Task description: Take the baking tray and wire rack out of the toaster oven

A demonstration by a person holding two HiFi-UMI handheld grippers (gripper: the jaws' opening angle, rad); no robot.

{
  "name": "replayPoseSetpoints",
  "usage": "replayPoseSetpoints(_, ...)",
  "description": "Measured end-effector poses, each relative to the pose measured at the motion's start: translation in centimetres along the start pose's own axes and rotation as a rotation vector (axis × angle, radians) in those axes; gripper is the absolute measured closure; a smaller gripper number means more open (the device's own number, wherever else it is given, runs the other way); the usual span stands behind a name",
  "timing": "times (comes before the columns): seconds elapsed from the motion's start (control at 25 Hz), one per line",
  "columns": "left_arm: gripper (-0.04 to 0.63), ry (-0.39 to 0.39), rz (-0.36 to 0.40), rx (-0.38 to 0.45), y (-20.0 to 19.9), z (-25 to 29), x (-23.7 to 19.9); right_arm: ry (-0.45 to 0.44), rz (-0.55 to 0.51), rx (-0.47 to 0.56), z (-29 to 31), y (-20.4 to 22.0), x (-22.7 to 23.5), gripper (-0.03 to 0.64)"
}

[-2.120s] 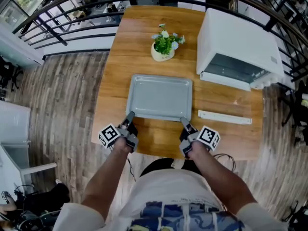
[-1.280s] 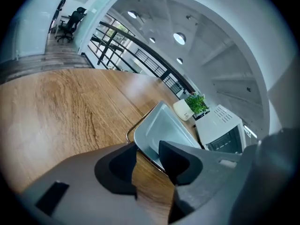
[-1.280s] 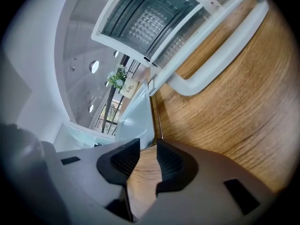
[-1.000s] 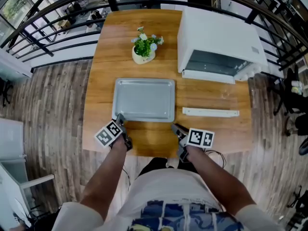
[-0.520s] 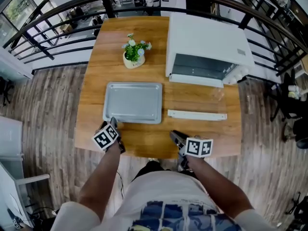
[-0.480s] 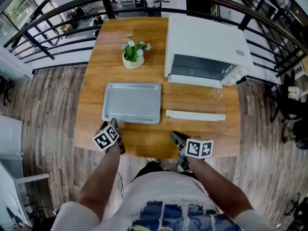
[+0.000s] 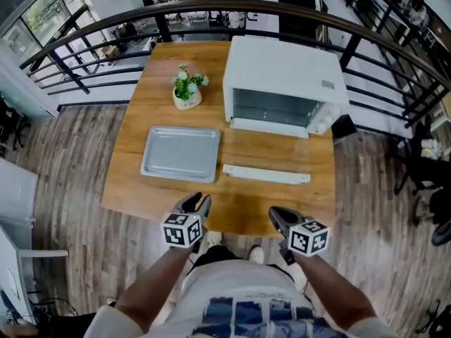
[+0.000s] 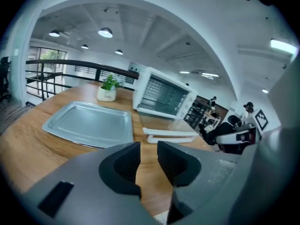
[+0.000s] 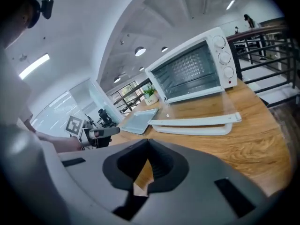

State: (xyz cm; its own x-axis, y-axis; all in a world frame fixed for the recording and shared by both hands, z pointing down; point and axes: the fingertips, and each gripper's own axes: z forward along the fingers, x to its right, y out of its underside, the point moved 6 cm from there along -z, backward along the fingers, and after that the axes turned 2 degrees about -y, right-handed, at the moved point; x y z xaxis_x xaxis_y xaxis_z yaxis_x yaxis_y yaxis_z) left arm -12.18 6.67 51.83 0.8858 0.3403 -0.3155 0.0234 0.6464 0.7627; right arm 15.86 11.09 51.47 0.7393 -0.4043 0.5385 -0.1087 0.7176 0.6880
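1. Position of the baking tray (image 7: pixel 180 153): already out of the toaster oven (image 7: pixel 282 69); flat on the tabletop (image 7: pixel 127 182), left of the oven and well apart from both grippers.
2. Position of the wire rack (image 9: pixel 190 74): judged still inside the oven cavity, where a grid pattern shows; not plain enough to confirm.
3. State of the left gripper (image 7: pixel 199 201): jaws apart by a narrow gap, having just been closing; nothing between them; held near the front tabletop edge.
4. State of the right gripper (image 7: pixel 280 217): jaws together, empty; also near the front edge.
5. Risks: with closed jaws, a reach into the cavity would likely push the rack deeper instead of grasping it; a one-sided pull could skew and jam the rack; a low approach could strike the glass.
6. Surroundings: oven door (image 7: pixel 266 164) folded down onto the tabletop, the only obstacle before the cavity; potted plant (image 7: pixel 185 90) behind the tray, clear of the path; railing (image 7: pixel 394 44) beyond.
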Motion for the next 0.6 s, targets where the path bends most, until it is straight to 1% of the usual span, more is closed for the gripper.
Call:
replayPoseSetpoints(0.16, 0.538, 0.156, 0.024, 0.009, 0.8, -1.1, 7.2, -0.017, -0.075, 0.006, -4.1, 0.4, 0.7, 0.615)
replayPoseSetpoints(0.28, 0.568, 0.25, 0.027, 0.012, 1.1, -2.3, 11.5, -0.026, -0.121, -0.004, -6.6, 1.2, 1.0, 0.615)
replayPoseSetpoints(0.48, 0.589, 0.371, 0.028, -0.014, 2.3, -4.3, 16.9, -0.028, -0.176, -0.02, -10.3, 2.6, 1.5, 0.615)
replayPoseSetpoints(0.6, 0.592, 0.403, 0.045, -0.036, 3.2, -4.8, 19.0, -0.032, -0.198, -0.025, -12.0, 2.9, 1.5, 0.615)
